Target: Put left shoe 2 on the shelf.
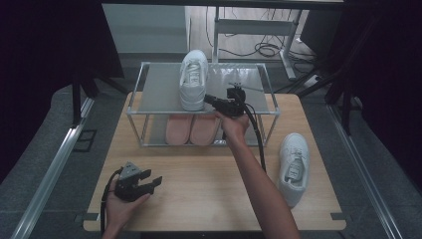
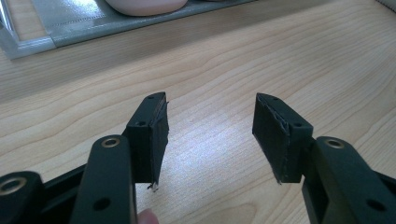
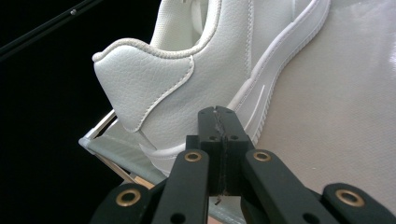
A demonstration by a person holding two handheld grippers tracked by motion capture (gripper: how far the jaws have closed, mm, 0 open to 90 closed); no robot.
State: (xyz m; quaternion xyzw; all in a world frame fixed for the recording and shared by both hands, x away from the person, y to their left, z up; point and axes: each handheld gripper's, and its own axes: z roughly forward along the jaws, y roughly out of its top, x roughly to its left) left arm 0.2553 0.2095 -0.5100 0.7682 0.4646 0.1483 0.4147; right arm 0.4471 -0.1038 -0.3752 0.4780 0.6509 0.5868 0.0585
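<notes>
Right gripper (image 1: 211,98) is up at the rack's (image 1: 159,94) top shelf, fingers (image 3: 208,126) pressed together on nothing, tips just beside the heel of the white shoe (image 1: 193,77) standing there. Left gripper (image 1: 152,180) rests low near the bench's (image 1: 199,169) front edge, fingers (image 2: 152,135) spread wide and empty. A second white shoe (image 1: 293,167) lies on the bench, right.

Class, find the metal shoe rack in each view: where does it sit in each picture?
High view: shoe rack, far middle of the table.
Left gripper view: its lower shelf, top left.
Right gripper view: its top shelf, right side.
Landmarks: white sneaker on top shelf; pink slippers on lower shelf.
</notes>
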